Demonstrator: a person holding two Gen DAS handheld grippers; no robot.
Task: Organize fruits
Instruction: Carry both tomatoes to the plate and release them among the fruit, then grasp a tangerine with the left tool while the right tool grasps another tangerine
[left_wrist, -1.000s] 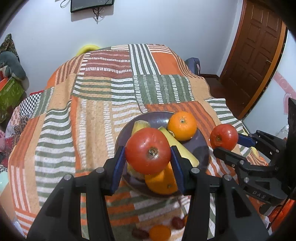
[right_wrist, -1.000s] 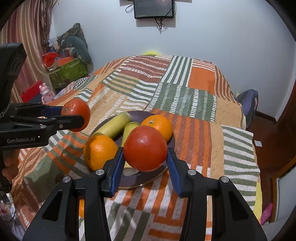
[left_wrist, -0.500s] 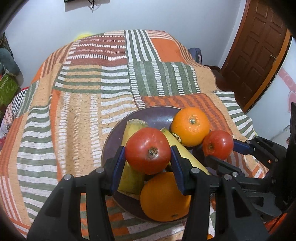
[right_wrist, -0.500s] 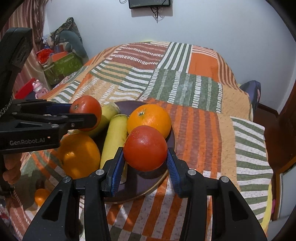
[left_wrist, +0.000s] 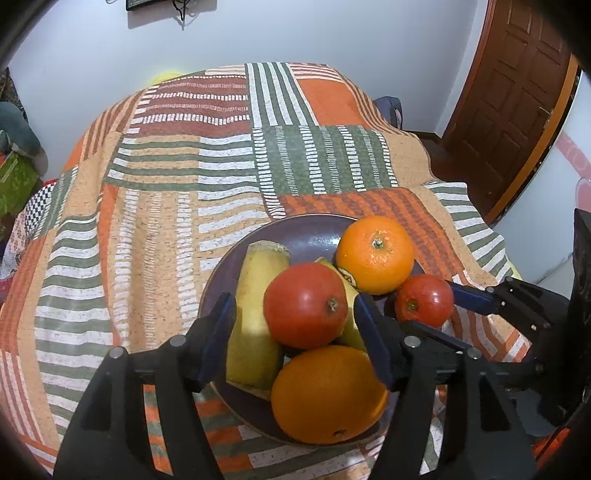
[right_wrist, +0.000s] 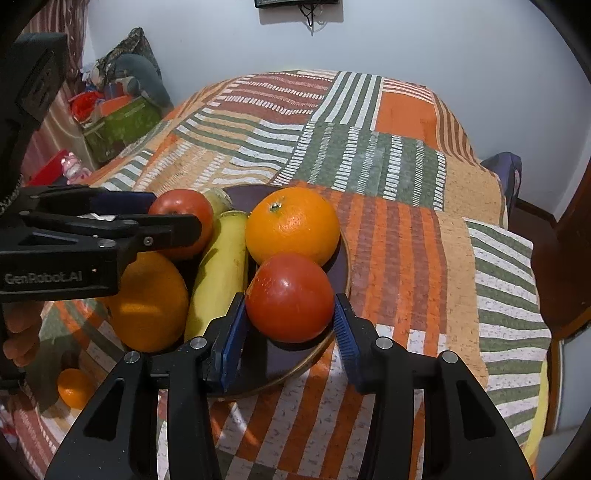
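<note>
1. I see the dark plate (left_wrist: 295, 229) resting on the striped bedspread (left_wrist: 155, 206), loaded with fruit: 2 oranges, 2 yellow bananas and 2 tomatoes.
2. Left gripper (left_wrist: 295, 325): the jaws have just been opening. The left pad stands clear of the left tomato (left_wrist: 304, 304), with banana visible in the gap; the right pad is at the tomato's edge, and I cannot tell whether it touches. I log this one as spread, tomato between the pads but not pinched.
3. The left tomato sits on top of the pile, touching the near orange (left_wrist: 328, 395) below it and the 2 bananas (left_wrist: 255, 317) behind it.
4. Right gripper (right_wrist: 290, 325): pads flank the right tomato (right_wrist: 290, 297) closely on both sides. Left pad appears to touch; a thin gap shows at the right pad. I cannot tell whether it is pinching.
5. The right tomato sits on the plate's near right part, touching the far orange (right_wrist: 291, 225).
6. A small orange fruit (right_wrist: 74, 387) lies on the bedspread, off the plate, at near left in the right wrist view.
7. A person's fingers (right_wrist: 18, 332) show behind the left gripper body.
</note>
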